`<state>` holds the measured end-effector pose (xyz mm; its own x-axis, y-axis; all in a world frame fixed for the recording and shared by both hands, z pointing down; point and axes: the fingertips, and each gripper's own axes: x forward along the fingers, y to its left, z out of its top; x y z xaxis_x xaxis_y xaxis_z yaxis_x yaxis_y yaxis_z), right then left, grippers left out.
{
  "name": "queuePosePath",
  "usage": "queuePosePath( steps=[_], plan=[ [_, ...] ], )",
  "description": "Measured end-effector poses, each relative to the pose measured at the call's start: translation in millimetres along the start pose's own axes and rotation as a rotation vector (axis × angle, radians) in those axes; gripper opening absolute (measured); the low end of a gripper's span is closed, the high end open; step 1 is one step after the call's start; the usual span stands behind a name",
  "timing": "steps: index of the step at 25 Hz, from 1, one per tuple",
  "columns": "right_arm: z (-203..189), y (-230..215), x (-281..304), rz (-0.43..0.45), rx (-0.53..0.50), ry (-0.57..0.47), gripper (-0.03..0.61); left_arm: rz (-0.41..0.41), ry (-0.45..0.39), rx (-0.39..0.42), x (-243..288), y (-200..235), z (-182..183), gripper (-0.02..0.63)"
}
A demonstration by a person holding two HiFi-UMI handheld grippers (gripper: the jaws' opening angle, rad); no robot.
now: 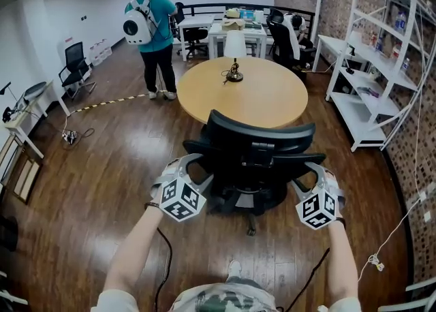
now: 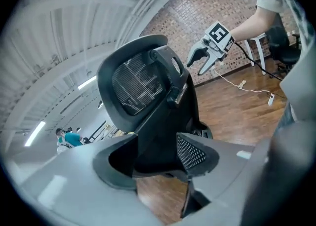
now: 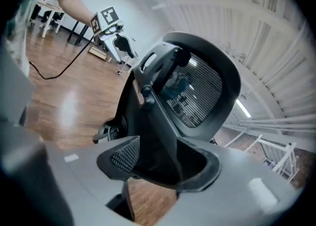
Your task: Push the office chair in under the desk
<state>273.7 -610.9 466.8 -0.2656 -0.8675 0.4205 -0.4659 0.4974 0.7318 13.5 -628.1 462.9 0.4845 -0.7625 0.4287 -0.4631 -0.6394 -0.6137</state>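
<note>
The black office chair stands with its back toward me, just short of the round wooden desk. My left gripper is at the chair's left side, my right gripper at its right side, level with the armrests. In the left gripper view a black part of the chair fills the gap of the left gripper, against both pads. The right gripper likewise has a black part of the chair filling its wide gap. Each gripper view also shows the other gripper beyond the chair.
A small lamp stands on the desk's far side. A person with a white backpack stands behind the desk at the left. A white shelf unit lines the right brick wall. Cables lie on the wood floor at the right.
</note>
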Motion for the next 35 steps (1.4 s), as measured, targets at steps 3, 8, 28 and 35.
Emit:
queuePosePath(
  steps=[3,8,28,35],
  plan=[
    [17,24,-23,-0.007,0.025,-0.006,0.231,-0.01,-0.034,-0.013,-24,-20,4,0.264],
    [49,56,-67,-0.043,0.115,-0.057,0.173,-0.035,-0.116,-0.076,-62,-52,19,0.238],
    [188,174,-223,-0.1,0.573,-0.381,0.002,-0.091,-0.486,-0.501,-230,-161,91,0.017],
    [199,194,-247,-0.058,0.761,-0.464,0.0,-0.115,-0.55,-0.756,-257,-175,95,0.015]
  ],
)
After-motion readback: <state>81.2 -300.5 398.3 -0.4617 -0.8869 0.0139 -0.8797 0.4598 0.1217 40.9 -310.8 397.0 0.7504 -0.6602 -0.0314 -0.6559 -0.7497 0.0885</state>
